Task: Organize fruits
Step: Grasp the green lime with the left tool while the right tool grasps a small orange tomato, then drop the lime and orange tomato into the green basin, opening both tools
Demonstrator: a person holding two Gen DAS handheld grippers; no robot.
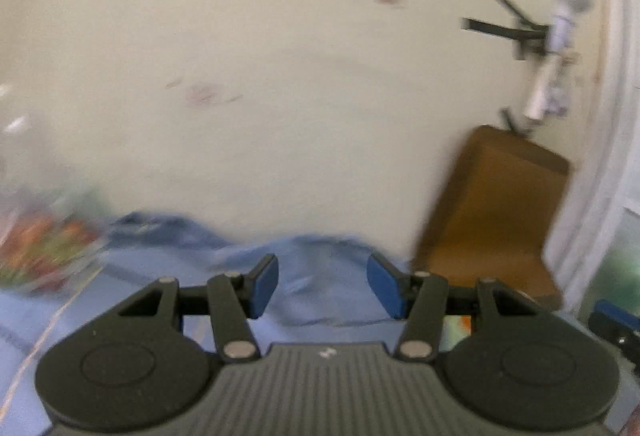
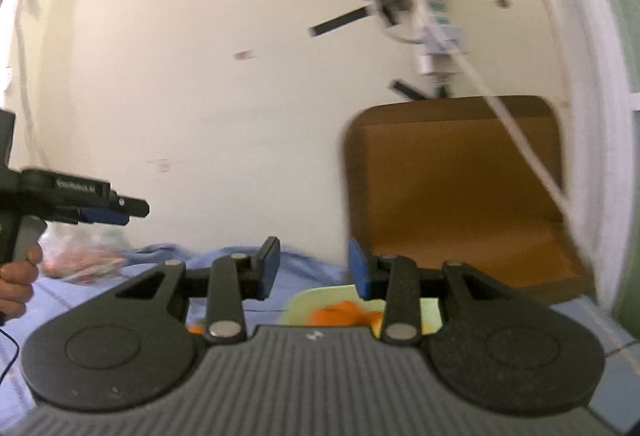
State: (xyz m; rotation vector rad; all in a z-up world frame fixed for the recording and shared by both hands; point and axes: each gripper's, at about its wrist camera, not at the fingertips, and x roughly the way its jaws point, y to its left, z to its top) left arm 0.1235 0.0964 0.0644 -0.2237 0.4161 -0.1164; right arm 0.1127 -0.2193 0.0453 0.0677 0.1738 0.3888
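My left gripper [image 1: 322, 286] is open and empty, raised above a blue cloth [image 1: 304, 276]. A clear plastic bag of orange, red and green fruit [image 1: 44, 248] lies blurred at the far left. My right gripper [image 2: 313, 268] is open and empty. Below it sits a pale green plate [image 2: 316, 300] with orange fruit [image 2: 340, 312], partly hidden by the gripper body. The left gripper also shows in the right wrist view [image 2: 120, 212], held in a hand above the fruit bag [image 2: 80, 256].
A brown cardboard box [image 2: 460, 196] stands open against the cream wall [image 2: 200, 76]; it also shows in the left wrist view [image 1: 496, 212]. A white cable [image 2: 520, 140] crosses in front of the box. A white lamp on black brackets [image 1: 560, 16] hangs on the wall.
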